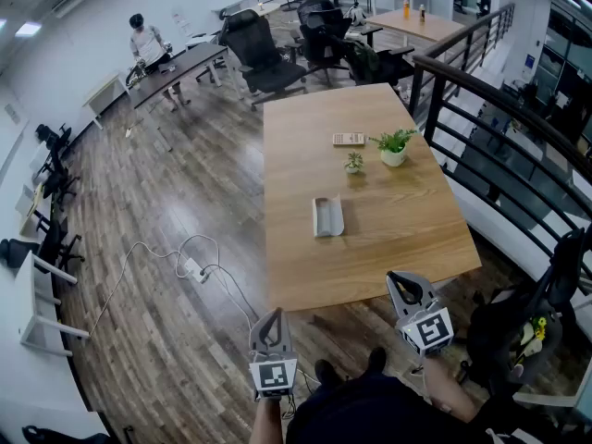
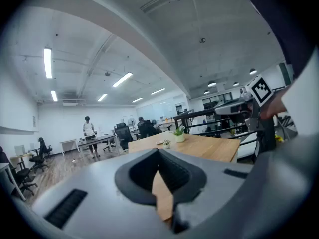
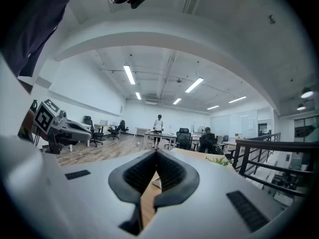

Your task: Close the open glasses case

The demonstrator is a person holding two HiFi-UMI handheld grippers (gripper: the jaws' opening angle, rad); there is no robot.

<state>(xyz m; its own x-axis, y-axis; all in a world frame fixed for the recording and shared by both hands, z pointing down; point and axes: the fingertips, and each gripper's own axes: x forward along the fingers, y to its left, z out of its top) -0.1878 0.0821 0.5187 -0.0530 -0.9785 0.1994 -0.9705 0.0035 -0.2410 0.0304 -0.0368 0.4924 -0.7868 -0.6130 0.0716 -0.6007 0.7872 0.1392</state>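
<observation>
At the frame's bottom we hold the left gripper (image 1: 272, 316) and right gripper (image 1: 403, 281), each with jaws together on nothing, short of the table's (image 1: 305, 289) near edge. The grey glasses case (image 1: 327, 216) lies open at frame centre, mid-table, with bare wood around it. A potted plant (image 1: 394, 145) stands beyond.

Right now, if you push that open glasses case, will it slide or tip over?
It would probably slide, not tip: the glasses case lies low and flat on the smooth wooden table. It looks small, so it is likely light. Left open, it may flap partly shut when nudged.
</observation>
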